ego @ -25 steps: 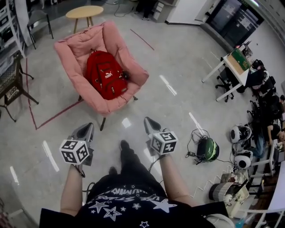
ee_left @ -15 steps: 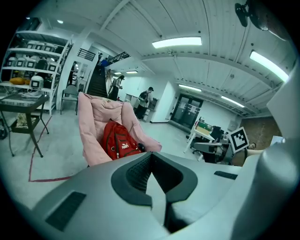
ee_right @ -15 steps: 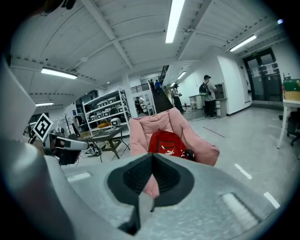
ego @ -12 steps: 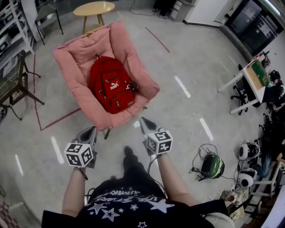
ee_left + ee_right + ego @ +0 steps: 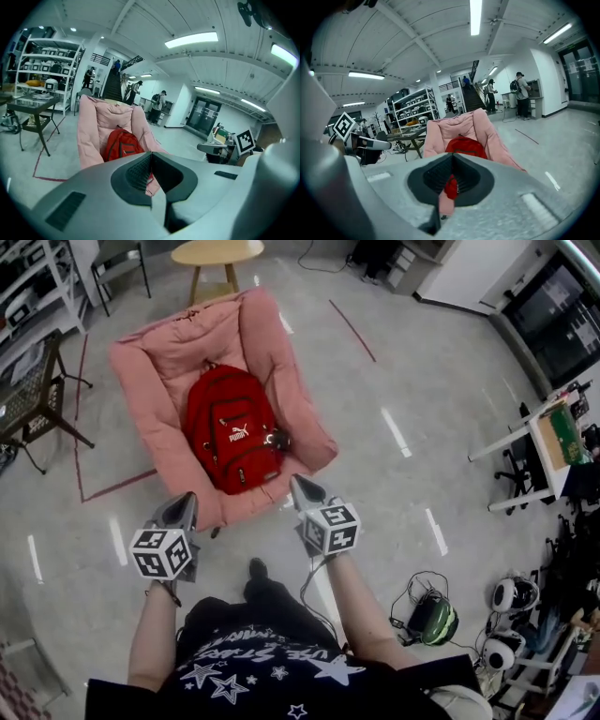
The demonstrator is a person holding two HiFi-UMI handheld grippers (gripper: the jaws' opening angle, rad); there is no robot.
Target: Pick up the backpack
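- Backpack: where, what surface?
- Red fabric, rounded top, lying in the padded pink chair. Your left gripper and right gripper: jaws closed together, empty, near the chair's front edge.

Bright ceiling strips, floor glare, fisheye edges.

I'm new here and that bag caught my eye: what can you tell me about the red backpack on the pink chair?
The red backpack looks like fabric, with a white logo and zipped front pockets. It lies front up, reclined against the padded seat of the pink chair, top toward the chair's back.
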